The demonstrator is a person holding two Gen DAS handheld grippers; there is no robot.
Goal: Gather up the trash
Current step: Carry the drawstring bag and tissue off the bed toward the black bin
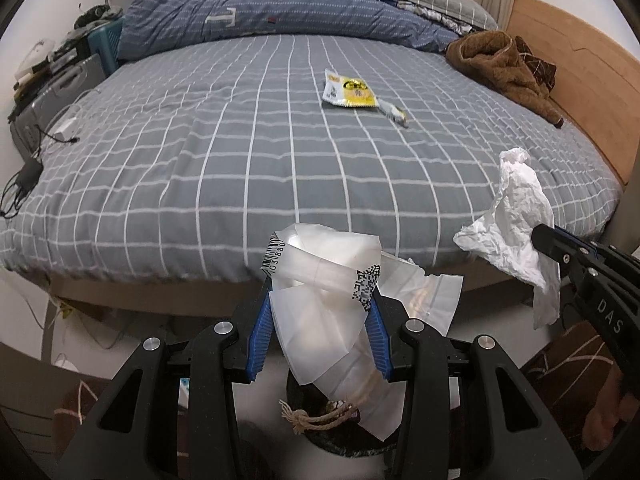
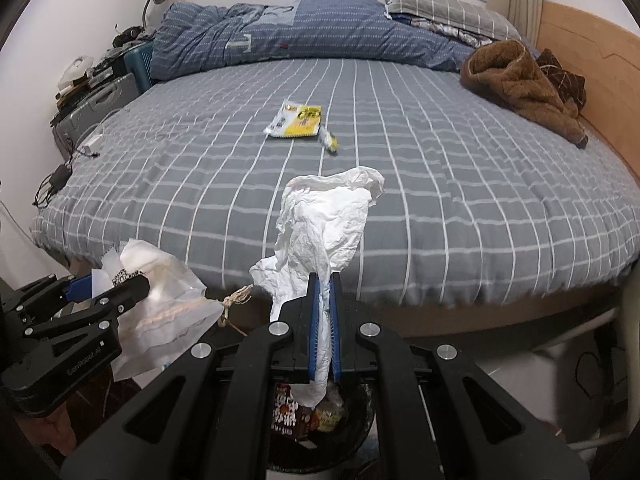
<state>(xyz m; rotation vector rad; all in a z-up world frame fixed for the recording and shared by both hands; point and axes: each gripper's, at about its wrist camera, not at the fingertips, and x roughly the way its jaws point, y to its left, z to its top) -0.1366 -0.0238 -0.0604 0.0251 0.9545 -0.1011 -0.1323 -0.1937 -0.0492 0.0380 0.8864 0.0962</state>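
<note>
My left gripper (image 1: 320,280) is shut on a crumpled translucent plastic bag (image 1: 324,320) with barcode labels and a twine cord hanging from it. It hangs over a dark trash bin (image 1: 344,446) on the floor by the bed's foot. My right gripper (image 2: 325,280) is shut on a crumpled white tissue (image 2: 324,220), held above the same bin (image 2: 356,412), which holds wrappers. The right gripper (image 1: 540,236) and its tissue (image 1: 516,216) show at the right of the left wrist view. A yellow snack wrapper (image 1: 350,90) and a small wrapper (image 1: 394,112) lie on the bed.
The grey checked bed (image 1: 240,160) fills the middle, with a blue duvet (image 1: 260,8) and pillow at its head. A brown garment (image 1: 504,68) lies by the wooden side board. Cables, a charger (image 1: 28,172) and cluttered boxes sit at the left edge.
</note>
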